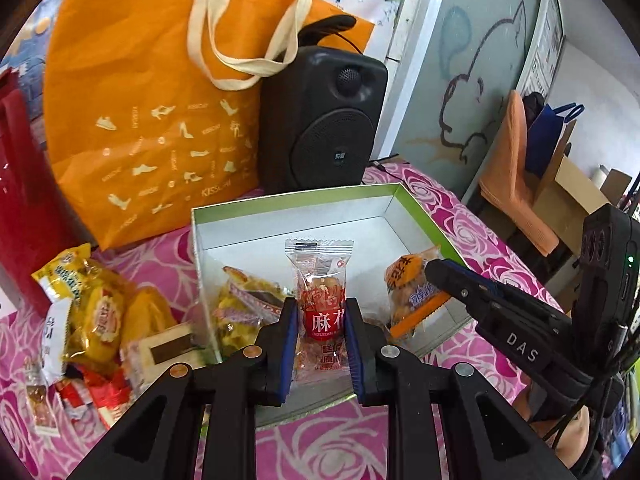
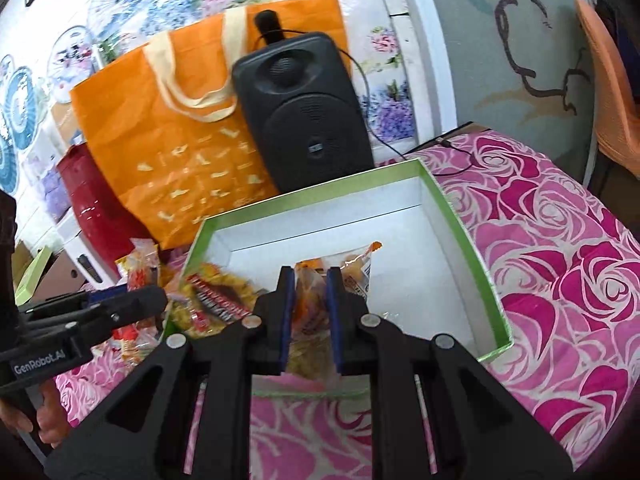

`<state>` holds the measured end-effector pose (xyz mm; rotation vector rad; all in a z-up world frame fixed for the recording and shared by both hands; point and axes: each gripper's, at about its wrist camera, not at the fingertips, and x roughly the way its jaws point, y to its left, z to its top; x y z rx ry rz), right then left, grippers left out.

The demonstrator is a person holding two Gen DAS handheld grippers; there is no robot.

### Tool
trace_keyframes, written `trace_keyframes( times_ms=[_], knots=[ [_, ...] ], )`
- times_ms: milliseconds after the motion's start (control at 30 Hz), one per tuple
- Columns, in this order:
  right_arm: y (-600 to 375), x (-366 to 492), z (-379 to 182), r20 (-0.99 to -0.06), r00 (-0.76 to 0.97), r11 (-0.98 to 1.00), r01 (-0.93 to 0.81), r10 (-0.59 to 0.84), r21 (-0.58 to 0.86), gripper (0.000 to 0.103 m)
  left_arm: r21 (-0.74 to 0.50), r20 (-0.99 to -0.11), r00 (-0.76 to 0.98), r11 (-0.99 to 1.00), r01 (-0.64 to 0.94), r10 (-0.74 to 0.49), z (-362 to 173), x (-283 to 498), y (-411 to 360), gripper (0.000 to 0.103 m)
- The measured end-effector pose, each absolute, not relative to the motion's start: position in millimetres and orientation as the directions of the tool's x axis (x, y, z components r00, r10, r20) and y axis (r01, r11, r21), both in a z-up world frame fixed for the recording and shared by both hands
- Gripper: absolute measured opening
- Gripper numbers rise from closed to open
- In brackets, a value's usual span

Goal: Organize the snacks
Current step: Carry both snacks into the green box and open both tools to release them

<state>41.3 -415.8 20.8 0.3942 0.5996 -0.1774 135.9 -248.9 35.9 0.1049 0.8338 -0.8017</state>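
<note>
both views are bright with soft, even daylight and vivid colour. fisheye bending curves the orange bag (image 1: pixel 152 112) and the wall, and black vignette fills the corners. glare whitens the top left of the right wrist view; the red bag (image 2: pixel 96 216) shows small highlights. shadows are faint, and edges are slightly soft.

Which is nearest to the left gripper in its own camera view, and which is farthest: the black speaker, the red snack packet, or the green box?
1. Red snack packet, clamped in the left gripper.
2. Green box, below and around it.
3. Black speaker, behind the box.
</note>
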Motion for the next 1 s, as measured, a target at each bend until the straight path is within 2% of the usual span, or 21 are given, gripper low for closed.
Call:
trace_keyframes(
  times_ms=[33,100,133,167,300,500,1000],
  knots=[
    [-419.6,42.8,17.5,-0.589,0.805,0.909,0.293,-0.068,0.295,0.02,-0.21,-0.694,0.411,0.713,0.67,-0.591,34.5,136.7,-249.9,0.03],
    [-423.1,44.1,12.6,-0.61,0.787,0.914,0.31,-0.093,0.262,0.05,-0.181,-0.696,0.45,0.743,0.645,-0.56,32.4,137.6,-249.7,0.08],
    [-422.7,42.2,10.8,-0.608,0.787,0.919,0.31,-0.103,0.246,0.081,-0.15,-0.687,0.498,0.773,0.616,-0.53,32.0,136.9,-247.1,0.096],
    [-421.7,40.6,10.0,-0.605,0.789,0.923,0.305,-0.107,0.235,0.1,-0.127,-0.662,0.546,0.794,0.594,-0.514,32.8,134.1,-243.7,0.098],
    [-413.6,40.5,5.0,-0.624,0.77,0.937,0.302,-0.13,0.178,0.101,-0.112,-0.665,0.571,0.82,0.561,-0.481,29.8,136.4,-234.8,0.099],
    [-402.9,43.6,-1.3,-0.664,0.74,0.938,0.298,-0.108,0.179,0.102,-0.073,-0.652,0.619,0.849,0.522,-0.437,30.6,128.5,-215.1,0.099],
    [-345.0,41.2,25.0,-0.649,0.76,0.967,0.186,-0.03,0.173,0.102,-0.075,-0.614,0.687,0.895,0.44,-0.389,47.5,105.6,-148.9,0.099]
  ],
)
